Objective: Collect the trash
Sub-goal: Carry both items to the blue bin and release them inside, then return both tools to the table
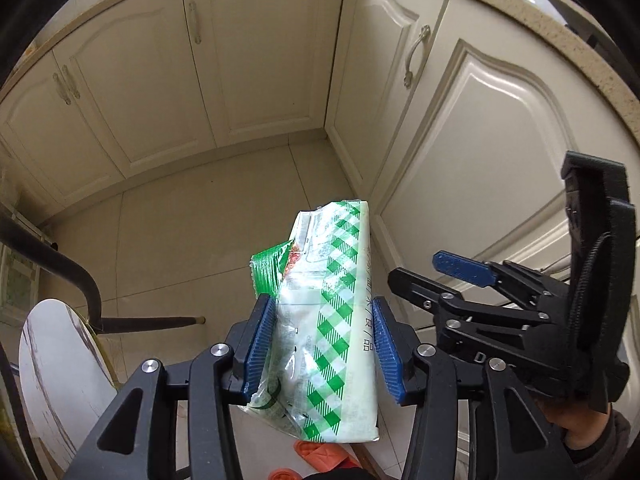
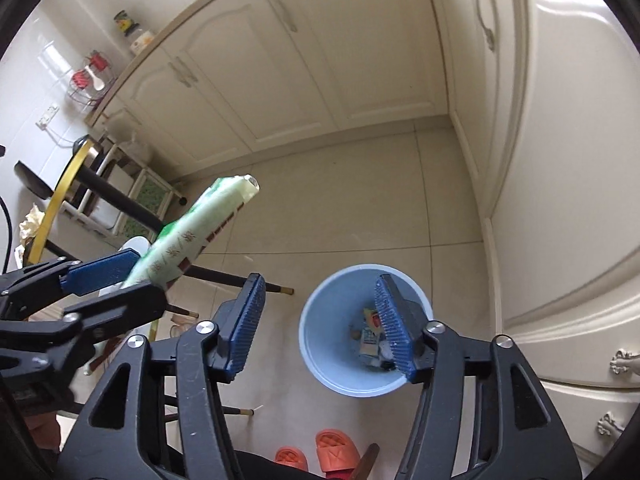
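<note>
My left gripper is shut on a green-and-white checked plastic food wrapper and holds it upright above the floor. The wrapper also shows in the right wrist view, sticking up from the left gripper at the left. My right gripper is open and empty, above a light blue trash bin that stands on the floor with several bits of trash inside. The right gripper shows in the left wrist view, at the right, beside the wrapper.
Cream kitchen cabinets line the far and right sides of the tiled floor. A round table with dark legs and a white stool stand at the left. Orange slippers lie on the floor below.
</note>
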